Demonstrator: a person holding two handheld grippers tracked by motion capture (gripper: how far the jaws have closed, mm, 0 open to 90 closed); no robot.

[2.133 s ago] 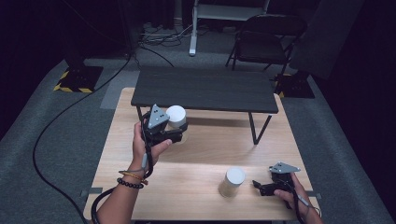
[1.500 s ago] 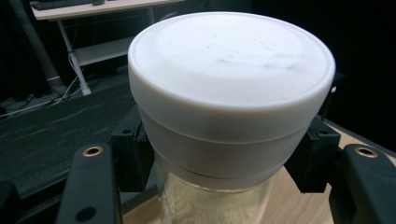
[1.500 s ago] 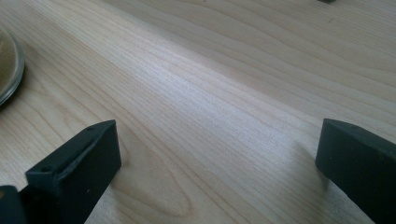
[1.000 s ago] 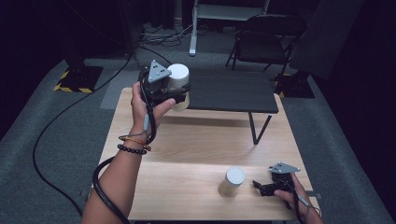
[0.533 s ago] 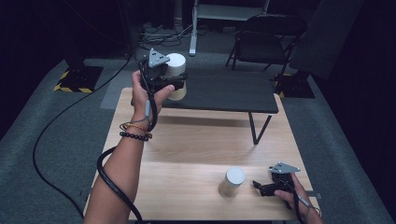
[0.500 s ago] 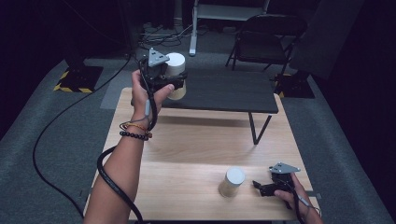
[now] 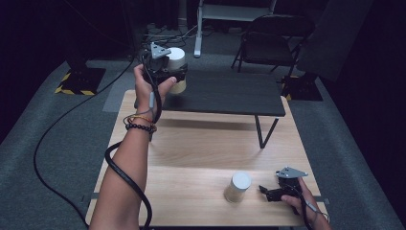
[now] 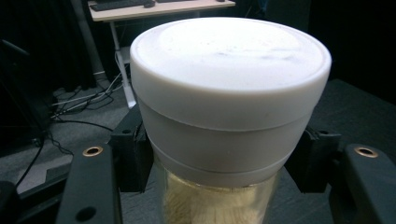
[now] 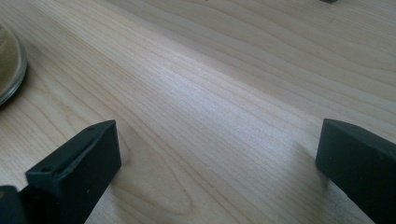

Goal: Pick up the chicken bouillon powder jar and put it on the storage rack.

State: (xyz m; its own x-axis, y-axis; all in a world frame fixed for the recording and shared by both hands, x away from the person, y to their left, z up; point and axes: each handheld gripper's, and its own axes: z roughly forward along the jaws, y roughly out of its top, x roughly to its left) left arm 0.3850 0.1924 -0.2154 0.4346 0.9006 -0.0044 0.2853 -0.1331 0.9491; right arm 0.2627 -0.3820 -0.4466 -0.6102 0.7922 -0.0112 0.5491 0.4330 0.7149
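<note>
My left gripper is shut on a clear jar with a white lid, holding it upright at the left end of a low dark shelf. In the left gripper view the jar sits between the two black jaws, with a pale filling showing below the lid. I cannot tell whether its base touches the shelf. A second white-lidded jar stands on the wooden table near the front. Just right of that jar, my right gripper rests on the table, open, with only bare wood between its jaws.
The dark shelf stands on thin legs across the back of the table. A folding chair and a desk frame stand on the carpet behind it. A black cable runs across the floor at the left, and the edge of the second jar's base shows at the left.
The left hand has lifted the jar off the table and carried it away from the person, out over the left end of the dark shelf. The right gripper has stayed still.
</note>
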